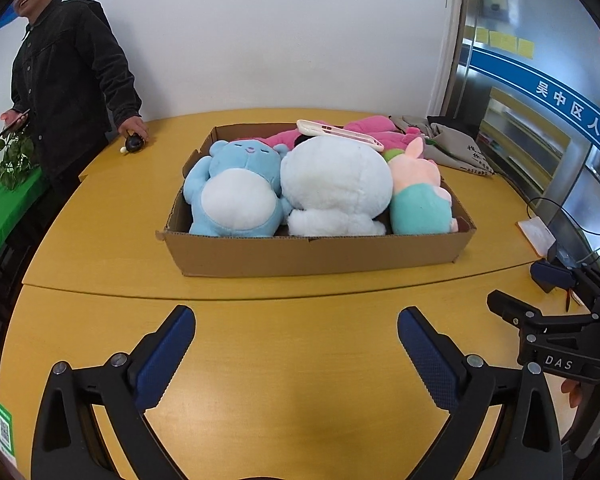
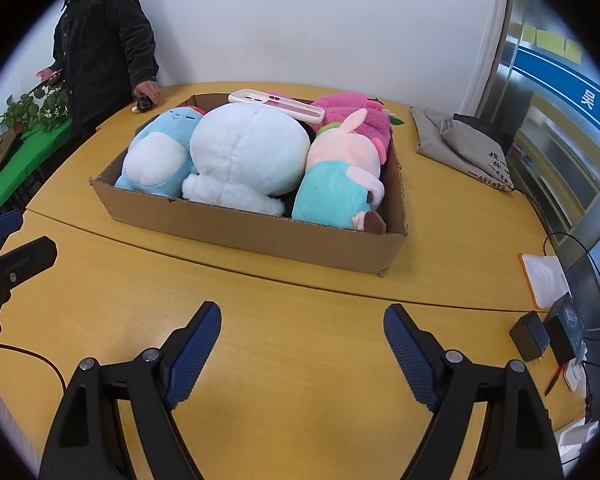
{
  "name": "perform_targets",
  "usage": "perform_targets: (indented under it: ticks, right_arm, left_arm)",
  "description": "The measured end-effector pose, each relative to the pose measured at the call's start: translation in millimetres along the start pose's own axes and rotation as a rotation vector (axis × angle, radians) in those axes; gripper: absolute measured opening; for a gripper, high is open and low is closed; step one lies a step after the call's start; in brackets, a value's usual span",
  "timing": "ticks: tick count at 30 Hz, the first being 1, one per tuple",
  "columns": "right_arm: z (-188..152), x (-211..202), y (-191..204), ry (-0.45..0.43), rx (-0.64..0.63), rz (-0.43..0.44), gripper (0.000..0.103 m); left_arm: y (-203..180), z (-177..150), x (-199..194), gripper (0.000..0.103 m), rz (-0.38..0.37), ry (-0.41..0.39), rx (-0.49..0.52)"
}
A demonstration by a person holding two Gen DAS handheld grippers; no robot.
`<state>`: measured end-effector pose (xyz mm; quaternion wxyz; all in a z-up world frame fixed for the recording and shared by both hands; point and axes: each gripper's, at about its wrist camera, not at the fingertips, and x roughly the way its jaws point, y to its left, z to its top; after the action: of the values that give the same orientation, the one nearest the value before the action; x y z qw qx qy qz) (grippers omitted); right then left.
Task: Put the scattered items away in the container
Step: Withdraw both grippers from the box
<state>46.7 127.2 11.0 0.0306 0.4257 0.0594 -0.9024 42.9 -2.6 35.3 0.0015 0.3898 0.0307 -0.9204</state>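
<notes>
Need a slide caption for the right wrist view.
Open right hand-held gripper faces cardboard box packed with plush toys.

Count, both wrist views.

Cardboard box (image 1: 316,254): 1, on the table (image 1: 260,360).

Plush toys in the box: 4 told apart.
- blue bear plush (image 1: 236,188): 1
- white plush (image 1: 336,186): 1
- pink-and-teal rabbit plush (image 1: 418,196): 1
- magenta plush (image 2: 352,110): 1, at the back; partly covered, so whether it is a single piece cannot be told.

Phone case (image 1: 340,133), white and pink: 1, lying on top of the plush toys.

Hand-held grippers: 2. Left hand-held gripper (image 1: 296,354): jaws wide apart, nothing between. Right hand-held gripper (image 2: 302,354): the same.

Outside the box, on the table:
- grey cloth bag (image 2: 456,140): 1
- small black round object (image 1: 134,143): 1, under a bystander's hand
- black power adapter (image 2: 530,336): 1

Bystander (image 1: 64,68): 1.
</notes>
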Motion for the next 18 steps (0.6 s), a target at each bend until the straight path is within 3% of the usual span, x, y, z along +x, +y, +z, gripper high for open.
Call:
perform_targets:
  ticks: [18]
  right_arm:
    - [-27.8,-12.0,1.7,-0.01,0.003,-0.026,0.083]
  left_arm:
    - [-11.7,-29.9,-3.9,0.102,-0.039,-0.007,0.008]
